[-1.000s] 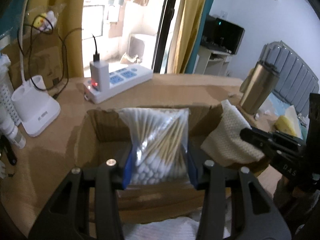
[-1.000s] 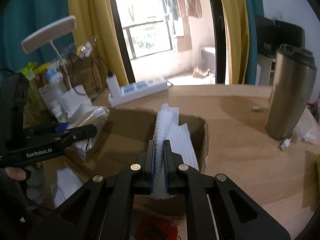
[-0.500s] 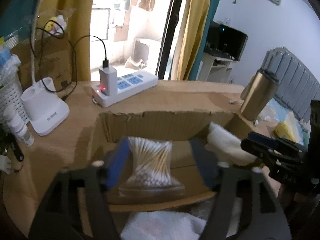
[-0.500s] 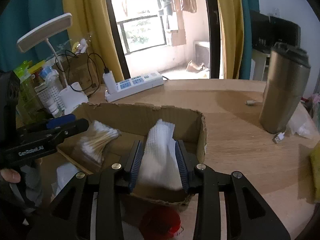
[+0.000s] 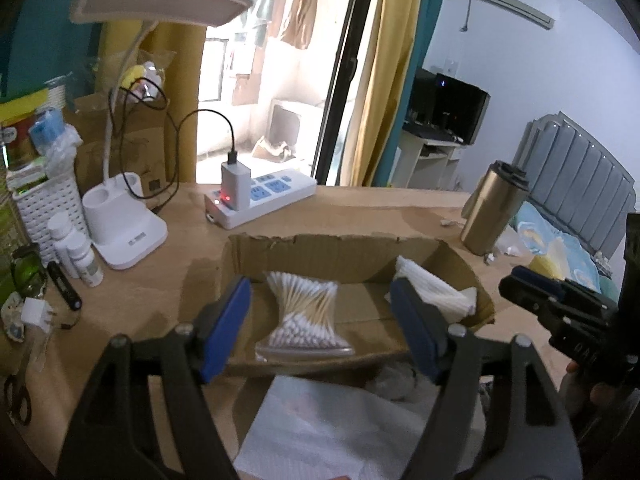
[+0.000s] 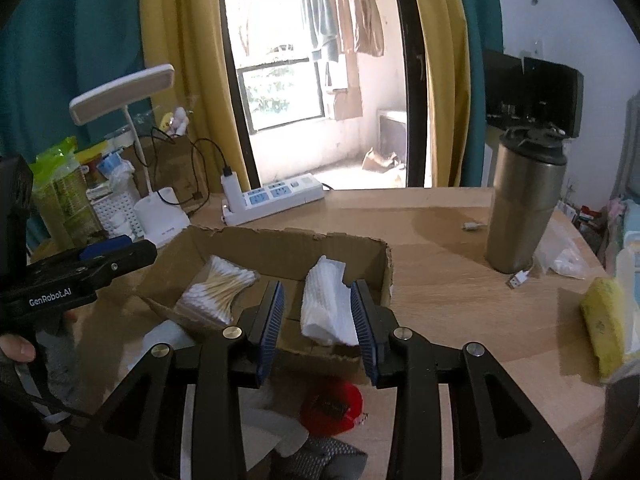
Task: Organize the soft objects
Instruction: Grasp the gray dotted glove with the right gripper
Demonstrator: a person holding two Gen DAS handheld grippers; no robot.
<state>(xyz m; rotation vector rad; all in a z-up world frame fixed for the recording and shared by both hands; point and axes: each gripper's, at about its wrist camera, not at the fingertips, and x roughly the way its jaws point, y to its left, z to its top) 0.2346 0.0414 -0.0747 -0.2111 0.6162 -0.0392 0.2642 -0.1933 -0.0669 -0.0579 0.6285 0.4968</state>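
Observation:
A shallow cardboard box (image 5: 332,246) (image 6: 288,240) sits on the wooden table. A clear bag of cotton swabs (image 5: 305,314) (image 6: 218,294) lies in its left part. A folded white cloth (image 5: 432,290) (image 6: 326,306) lies in its right part. My left gripper (image 5: 320,326) is open and empty, raised above the box's near edge with the swab bag between its blue pads. My right gripper (image 6: 320,324) is open and empty, with the white cloth lying loose between its pads.
A white paper towel (image 5: 332,428) and a grey cloth (image 6: 320,460) lie in front of the box, beside a red round object (image 6: 332,404). A steel tumbler (image 6: 522,200), a power strip (image 6: 276,198), a desk lamp (image 5: 124,216) and a yellow sponge (image 6: 604,326) stand around.
Both grippers opened and let go: the swab bag and the white cloth dropped into the box. Both grippers then drew back and up from the box.

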